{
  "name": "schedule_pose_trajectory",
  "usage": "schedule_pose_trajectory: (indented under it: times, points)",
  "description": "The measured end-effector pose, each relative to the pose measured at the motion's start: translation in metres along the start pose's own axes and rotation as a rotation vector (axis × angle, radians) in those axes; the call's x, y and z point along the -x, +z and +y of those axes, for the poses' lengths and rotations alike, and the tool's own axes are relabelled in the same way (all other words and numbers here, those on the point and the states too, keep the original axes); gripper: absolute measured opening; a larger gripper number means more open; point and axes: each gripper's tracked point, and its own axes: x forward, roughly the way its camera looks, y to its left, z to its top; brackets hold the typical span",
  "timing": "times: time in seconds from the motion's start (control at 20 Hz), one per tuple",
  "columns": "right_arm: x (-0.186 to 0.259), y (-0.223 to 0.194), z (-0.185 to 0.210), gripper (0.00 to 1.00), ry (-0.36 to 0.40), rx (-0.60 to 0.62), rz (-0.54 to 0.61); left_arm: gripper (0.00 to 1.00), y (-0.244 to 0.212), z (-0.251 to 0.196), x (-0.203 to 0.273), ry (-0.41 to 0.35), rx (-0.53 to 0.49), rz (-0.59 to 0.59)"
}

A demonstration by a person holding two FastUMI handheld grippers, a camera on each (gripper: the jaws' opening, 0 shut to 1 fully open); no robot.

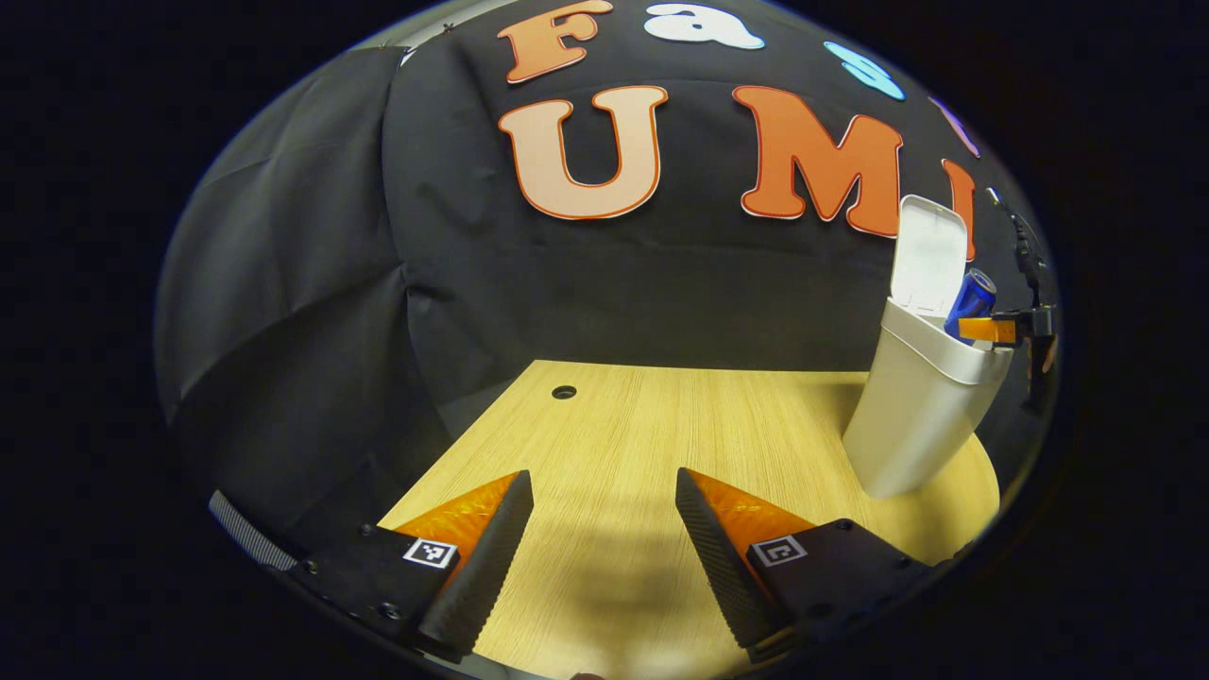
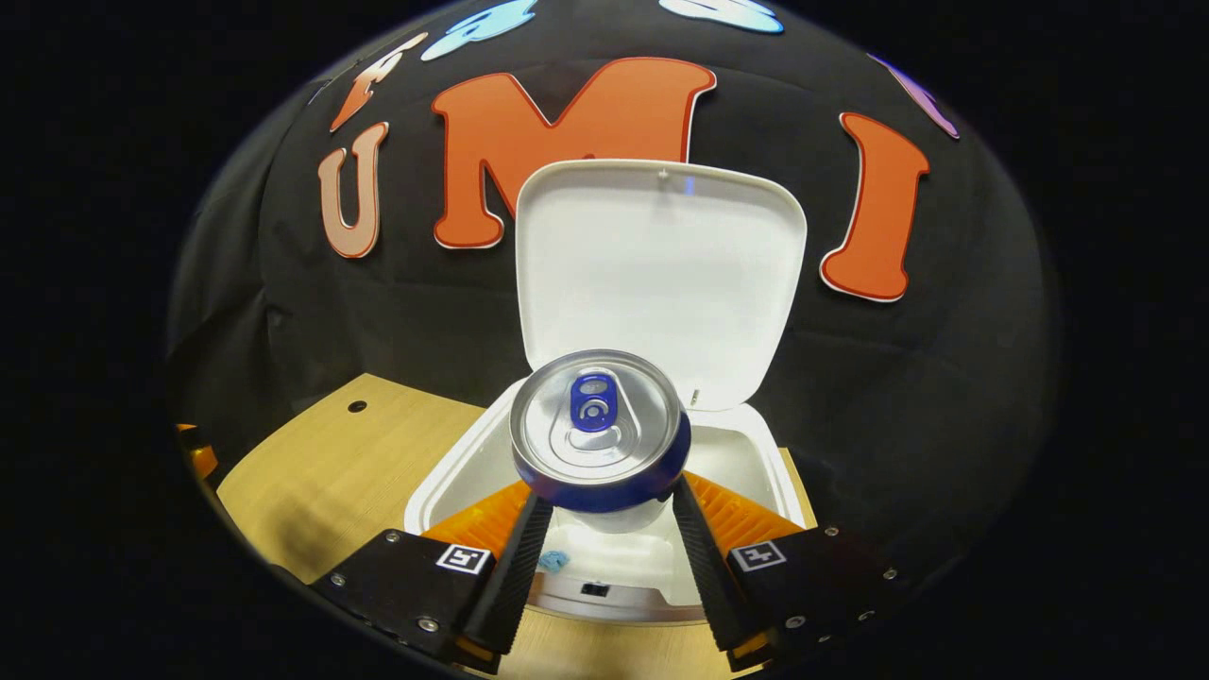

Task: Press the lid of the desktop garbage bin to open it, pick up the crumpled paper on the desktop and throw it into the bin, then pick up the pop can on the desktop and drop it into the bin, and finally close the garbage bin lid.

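Observation:
The white desktop bin [image 1: 916, 416] stands at the table's right side with its lid [image 1: 930, 250] flipped upright. My right gripper [image 2: 609, 496] is shut on the blue pop can [image 2: 597, 430], both fingers pressing its sides, and holds it tilted just above the bin's open mouth [image 2: 444, 486], with the raised lid [image 2: 661, 274] behind. In the left gripper view the can [image 1: 973, 293] pokes up over the rim, with the right gripper [image 1: 1001, 331] beside it. Pale crumpled stuff lies inside the bin [image 2: 614, 562]. My left gripper [image 1: 603, 477] hangs open over bare wood, left of the bin.
The light wooden table [image 1: 661, 425] has a small round hole [image 1: 564, 391] near its back left corner. Black cloth walls close in behind and on the left. The table's edge runs just right of the bin.

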Motion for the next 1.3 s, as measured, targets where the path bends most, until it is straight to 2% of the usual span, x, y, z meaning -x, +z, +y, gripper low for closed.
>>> schedule_pose_trajectory:
  times: [0.35,0.7,0.75,0.8,1.3]
  points:
    - [-0.009,-0.016,-0.004,0.77,0.005,-0.079,0.046,0.97,-0.002,0.001,-0.001,-0.005,-0.004,0.018]
    - [-0.008,-0.016,0.005,0.79,0.022,-0.111,0.058,0.97,-0.002,0.000,-0.002,-0.015,-0.005,0.028]
    - [-0.008,-0.015,0.007,0.75,0.027,-0.115,0.060,0.98,-0.002,0.000,-0.002,-0.017,-0.006,0.029]
    - [-0.007,-0.015,0.008,0.80,0.031,-0.120,0.059,0.98,-0.003,0.000,-0.003,-0.017,-0.006,0.032]
    - [0.013,0.006,-0.001,0.83,0.009,-0.174,0.027,0.98,-0.002,0.000,-0.005,-0.033,0.006,0.036]
